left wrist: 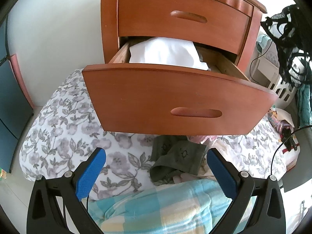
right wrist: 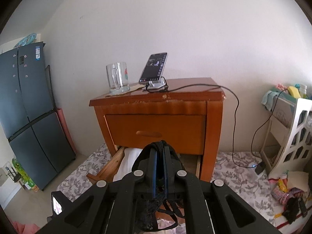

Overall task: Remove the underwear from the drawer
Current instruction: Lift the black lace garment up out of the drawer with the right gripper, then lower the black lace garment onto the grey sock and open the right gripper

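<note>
Meanwhile, in the left wrist view, the left gripper point(left wrist: 156, 167) hangs spread and empty above the bed point(left wrist: 58, 120), its blue fingers point(left wrist: 91, 173) framing a grey garment point(left wrist: 175, 161) that lies on the floral cover below the pulled-out lower drawer point(left wrist: 175, 101). White cloth point(left wrist: 165, 52) fills what shows of that drawer, while the black lace underwear point(left wrist: 288, 44) dangles at the right edge, clear of the nightstand point(left wrist: 185, 19). From the right wrist, the right gripper point(right wrist: 159, 156) is pressed together on that underwear, straps looped over the tips and lace trailing beneath, probably so it lifts free without snagging. Whether more underwear sits in the drawer is hard to tell, since the gripper hides most of its opening. A glass mug point(right wrist: 118, 80) and propped phone point(right wrist: 154, 68) stand on the nightstand top.
</note>
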